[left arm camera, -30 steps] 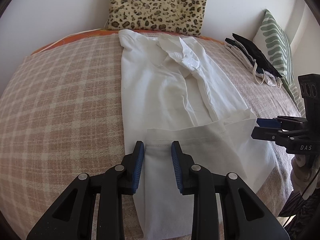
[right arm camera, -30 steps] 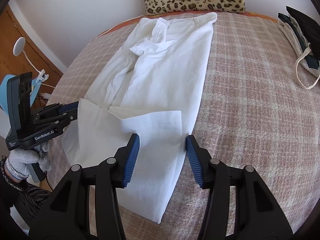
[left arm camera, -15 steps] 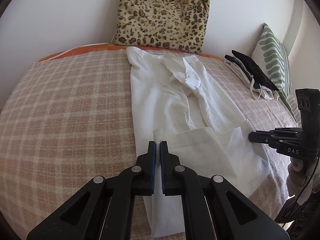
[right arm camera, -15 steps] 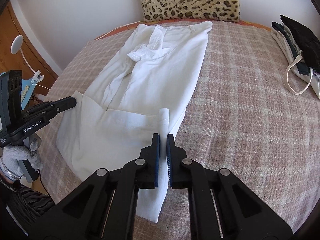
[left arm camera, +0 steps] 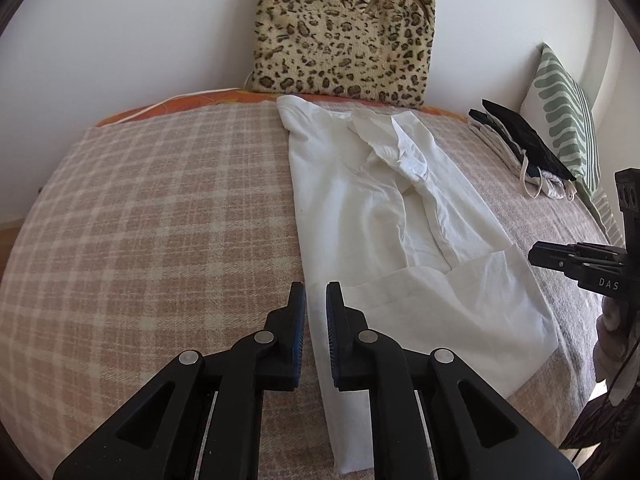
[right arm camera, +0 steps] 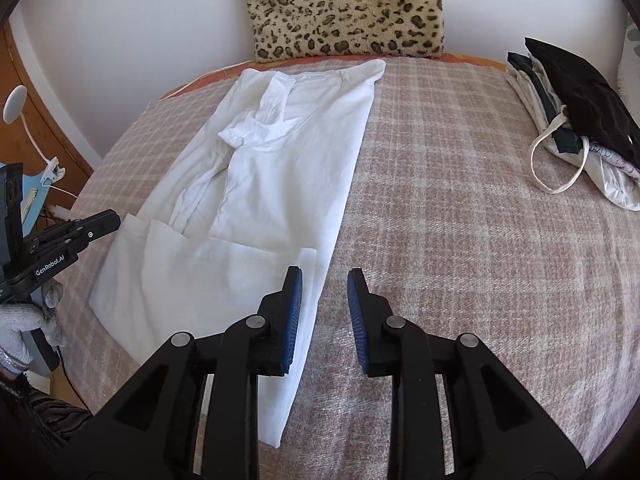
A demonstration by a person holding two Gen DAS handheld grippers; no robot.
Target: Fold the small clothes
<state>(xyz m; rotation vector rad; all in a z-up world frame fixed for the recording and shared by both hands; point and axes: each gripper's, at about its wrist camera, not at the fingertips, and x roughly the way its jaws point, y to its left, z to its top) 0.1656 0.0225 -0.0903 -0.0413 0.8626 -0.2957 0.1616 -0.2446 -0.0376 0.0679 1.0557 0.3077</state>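
The white shirt (left arm camera: 384, 216) lies lengthwise on the checked bed cover (left arm camera: 160, 216), its lower hem folded up across the body, its top edge close to the leopard cushion (left arm camera: 344, 32); the left hand-held gripper (left arm camera: 316, 300) stands a little open over the shirt's left edge, holding nothing. The right hand-held gripper (right arm camera: 325, 284) is wide open at the shirt's right edge (right arm camera: 280, 184), one finger above the cloth; much bare cover (right arm camera: 460, 208) separates it from the folded clothes pile (right arm camera: 576, 120) near the striped pillow (left arm camera: 568, 116).
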